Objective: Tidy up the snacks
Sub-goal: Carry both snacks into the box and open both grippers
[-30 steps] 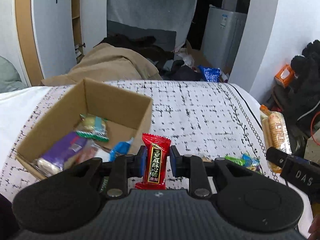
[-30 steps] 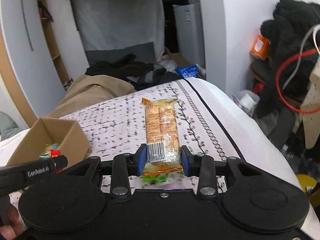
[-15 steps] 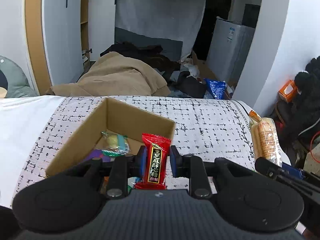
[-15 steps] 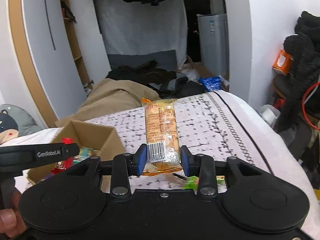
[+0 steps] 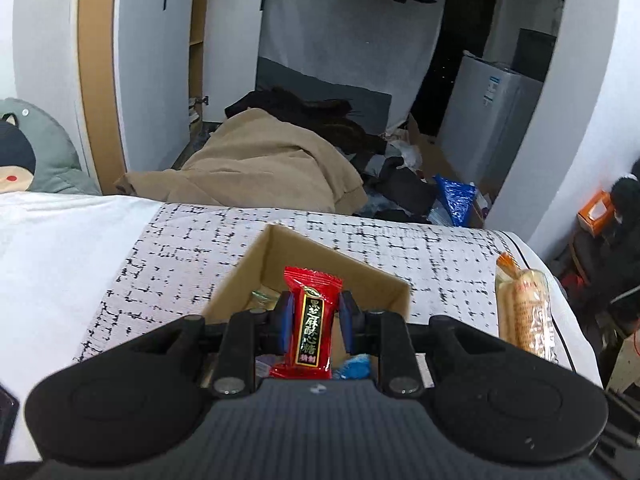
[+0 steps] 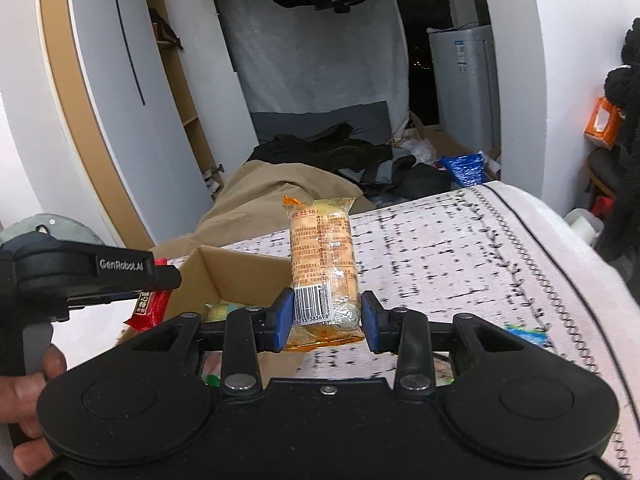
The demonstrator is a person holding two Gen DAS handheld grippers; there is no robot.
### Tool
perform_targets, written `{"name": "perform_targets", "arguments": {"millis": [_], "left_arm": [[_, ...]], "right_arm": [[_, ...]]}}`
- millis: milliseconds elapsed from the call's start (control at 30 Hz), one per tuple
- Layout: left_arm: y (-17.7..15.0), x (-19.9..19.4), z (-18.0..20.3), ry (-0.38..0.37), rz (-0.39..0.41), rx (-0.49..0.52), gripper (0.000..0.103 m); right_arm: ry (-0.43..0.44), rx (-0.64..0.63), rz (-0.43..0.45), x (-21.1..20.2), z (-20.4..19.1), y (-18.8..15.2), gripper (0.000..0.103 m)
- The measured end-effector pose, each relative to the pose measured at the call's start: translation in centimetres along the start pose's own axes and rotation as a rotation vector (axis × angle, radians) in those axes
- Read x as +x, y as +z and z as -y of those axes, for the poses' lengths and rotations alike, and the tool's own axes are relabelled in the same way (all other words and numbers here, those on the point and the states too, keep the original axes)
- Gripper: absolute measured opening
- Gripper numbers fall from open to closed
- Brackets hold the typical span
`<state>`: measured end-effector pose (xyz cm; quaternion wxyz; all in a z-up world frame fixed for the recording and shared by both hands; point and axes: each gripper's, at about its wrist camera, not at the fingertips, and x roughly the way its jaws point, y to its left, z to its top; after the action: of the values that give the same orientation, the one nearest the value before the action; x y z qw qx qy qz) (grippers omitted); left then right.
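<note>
Left gripper (image 5: 313,326) clamped on a red candy packet (image 5: 310,326), long axis upright, standing in the lower centre of the left wrist view. Directly behind and below it, the open cardboard box (image 5: 256,264), near corner pointing up-frame, already holding a few wrapped snacks. Judged nearer to the drop: candy over the box mouth, only a lowering and release needed, with tan walls close on both sides.

Right gripper (image 6: 325,322) closed on the barcode end of a clear biscuit pack (image 6: 323,264), long axis pointing away up the frame centre. Box lying to the lower left of that pack in the right wrist view, partly behind the left tool. Pack longer than the candy, so probably better laid along the box's longer span. Open patterned bed cover (image 6: 460,264) to the right; a small green-blue wrapper (image 6: 526,334) at right middle, not yet gathered.
</note>
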<state>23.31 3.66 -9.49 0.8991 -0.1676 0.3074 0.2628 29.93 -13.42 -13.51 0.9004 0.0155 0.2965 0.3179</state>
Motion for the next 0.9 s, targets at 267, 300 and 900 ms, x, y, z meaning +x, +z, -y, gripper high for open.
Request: {"name": "perform_targets", "arguments": {"millis": [267, 300, 900], "left_arm": [[0.9, 2.0, -2.6, 0.011, -0.036, -0.051, 0.024], [1.1, 2.4, -2.9, 0.010, -0.044, -0.058, 0.024], [2.1, 7.6, -4.0, -0.091, -0.171, -0.056, 0.024]], "right_arm": [[0.038, 0.026, -0.020, 1.9, -1.6, -0.5, 0.035], [0.042, 0.025, -0.025, 2.2, -1.9, -0.6, 0.035], [0.113, -0.037, -0.129, 7.6, -6.3, -2.0, 0.047]]}}
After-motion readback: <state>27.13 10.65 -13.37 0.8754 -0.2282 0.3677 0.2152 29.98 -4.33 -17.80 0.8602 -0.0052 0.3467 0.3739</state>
